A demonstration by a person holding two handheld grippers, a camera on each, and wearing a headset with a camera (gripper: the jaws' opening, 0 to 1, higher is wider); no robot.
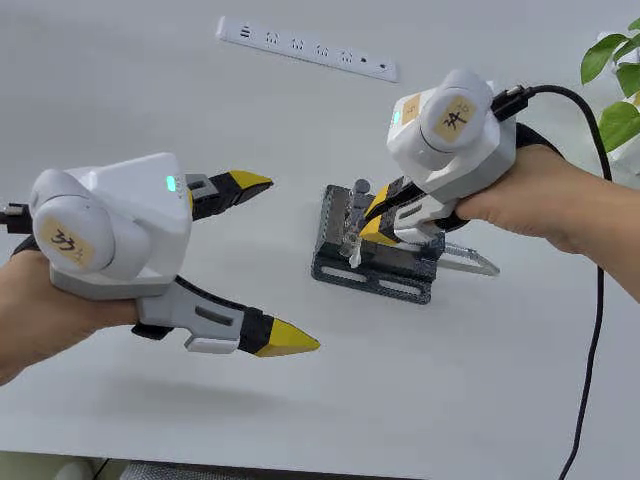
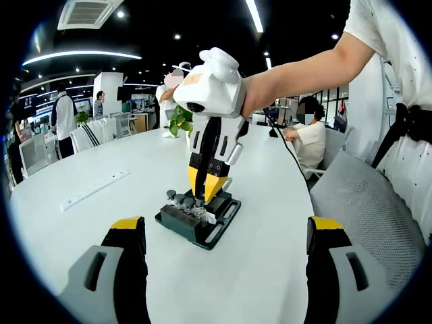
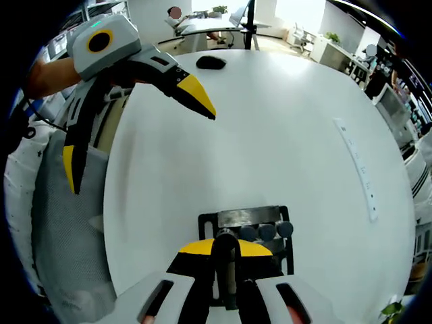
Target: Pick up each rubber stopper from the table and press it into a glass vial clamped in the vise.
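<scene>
Three vials (image 3: 265, 231) in vise (image 1: 400, 288), mid-desk, look stoppered. Right gripper (image 1: 372, 222) clamped on fourth rubber stopper (image 3: 226, 241), seating it. Left gripper (image 1: 288, 262) jaws wide apart. Next, I judge: press straight down, release.

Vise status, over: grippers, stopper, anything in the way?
Left gripper open, clear of black metal vise. Right gripper shut on dark grey rubber stopper over clear glass vial. Nothing obstructing.

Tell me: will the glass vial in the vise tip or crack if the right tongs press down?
Tipping seems unlikely: the vise clamps the vial. It looks like thin clear glass, so probably fragile under sideways force. The blocky vise likely won't slide.
</scene>
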